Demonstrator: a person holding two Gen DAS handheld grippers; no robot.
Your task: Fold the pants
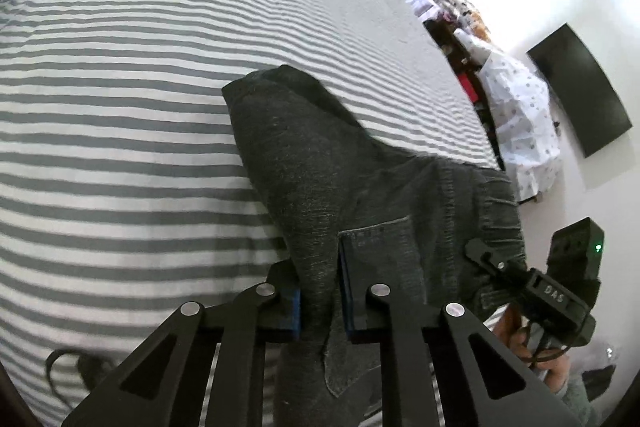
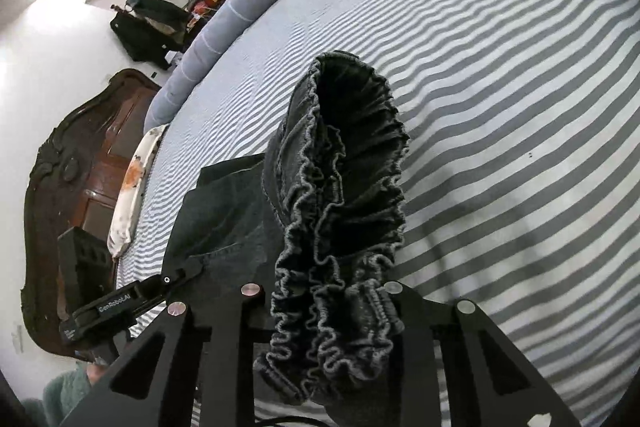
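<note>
Both claws are clamped on the pants: left claw on thin denim, right claw on bunched waistband. Yank unevenly and that thin pinch slips onto the bed.

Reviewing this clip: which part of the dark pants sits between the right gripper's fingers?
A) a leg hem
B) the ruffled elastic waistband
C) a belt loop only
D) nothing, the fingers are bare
B: in the right wrist view the gathered elastic waistband of the pants bunches between the right gripper, above the striped bed sheet.
</note>
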